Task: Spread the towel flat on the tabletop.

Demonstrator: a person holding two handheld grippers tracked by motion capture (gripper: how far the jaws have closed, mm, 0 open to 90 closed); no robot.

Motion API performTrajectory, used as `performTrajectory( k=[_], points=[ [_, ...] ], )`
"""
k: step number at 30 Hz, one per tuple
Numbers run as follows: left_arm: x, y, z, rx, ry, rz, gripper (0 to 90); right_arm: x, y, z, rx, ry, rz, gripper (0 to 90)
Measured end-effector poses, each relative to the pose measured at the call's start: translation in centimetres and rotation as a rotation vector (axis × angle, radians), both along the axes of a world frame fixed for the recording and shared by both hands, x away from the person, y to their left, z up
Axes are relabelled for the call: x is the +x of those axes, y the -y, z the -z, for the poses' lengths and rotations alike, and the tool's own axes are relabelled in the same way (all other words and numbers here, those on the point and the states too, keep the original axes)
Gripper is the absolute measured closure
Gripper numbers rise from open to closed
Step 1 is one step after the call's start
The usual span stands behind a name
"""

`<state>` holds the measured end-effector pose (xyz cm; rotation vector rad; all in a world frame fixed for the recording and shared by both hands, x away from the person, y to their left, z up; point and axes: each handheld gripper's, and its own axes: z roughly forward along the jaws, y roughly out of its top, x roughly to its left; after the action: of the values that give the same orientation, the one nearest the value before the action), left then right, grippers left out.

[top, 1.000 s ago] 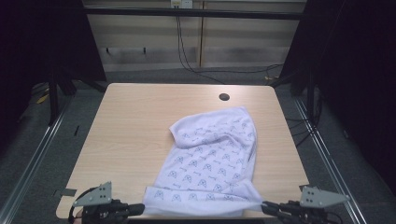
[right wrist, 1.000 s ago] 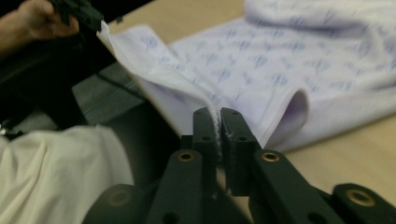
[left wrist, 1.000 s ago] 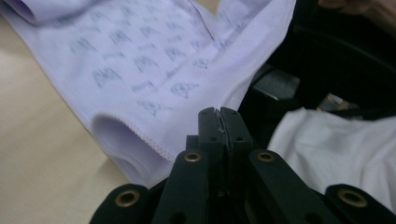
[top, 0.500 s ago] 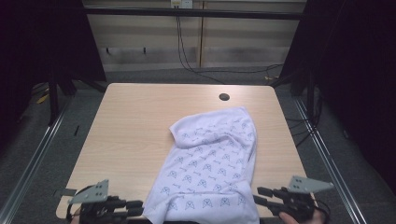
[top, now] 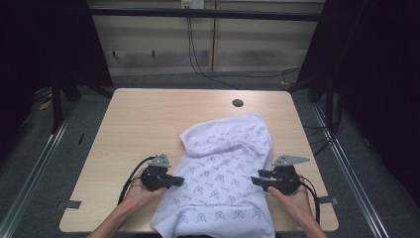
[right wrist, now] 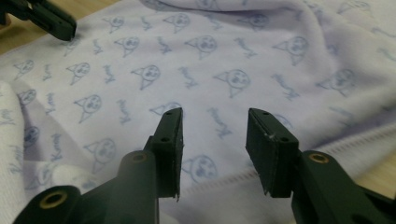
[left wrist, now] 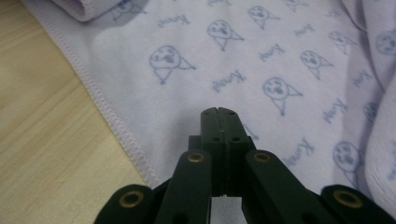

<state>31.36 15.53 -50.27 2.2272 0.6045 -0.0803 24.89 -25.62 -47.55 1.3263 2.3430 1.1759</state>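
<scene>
A white cloth (top: 223, 163) printed with small blue cat faces lies on the wooden table (top: 143, 119), rumpled at its far end, its near edge hanging over the table's front. My left gripper (top: 181, 181) rests at the cloth's left hem, jaws shut with nothing between them. In the left gripper view the shut tips (left wrist: 219, 112) sit just over the cloth (left wrist: 261, 56), beside its stitched hem. My right gripper (top: 255, 180) is at the cloth's right side. Its jaws (right wrist: 214, 116) have just been opening and stand apart over the cloth (right wrist: 233, 56), empty.
A dark round hole (top: 237, 103) marks the table's far side. Bare wood (left wrist: 42, 121) lies left of the hem. The left gripper (right wrist: 51, 21) appears far off in the right gripper view. Metal rails and cables run along the floor around the table.
Both grippers have come away from the cloth's near corners at the table's front edge and moved forward to its sides. The cloth's near edge has dropped slack. The right jaws have opened.
</scene>
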Motion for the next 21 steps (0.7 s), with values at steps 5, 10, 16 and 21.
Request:
performTrajectory(
  k=[5,10,16,21],
  points=[
    [-1.9,-1.2,-0.3,0.022,-0.024,-0.01,90.0,-0.5,0.7,0.6,-0.011,-0.009,0.025,53.2],
    [-5.7,-3.0,-0.4,0.016,-0.082,0.024,90.0,-0.4,-0.5,0.8,-0.01,-0.029,-0.007,50.1],
    [-6.1,-4.2,-0.8,-0.037,-0.083,0.005,82.9,0.2,-3.1,1.4,-0.048,-0.048,-0.071,48.8],
    [-2.4,-3.4,-0.8,-0.047,-0.026,-0.116,78.5,0.1,-3.9,1.9,-0.134,-0.014,-0.077,61.7]
  ],
)
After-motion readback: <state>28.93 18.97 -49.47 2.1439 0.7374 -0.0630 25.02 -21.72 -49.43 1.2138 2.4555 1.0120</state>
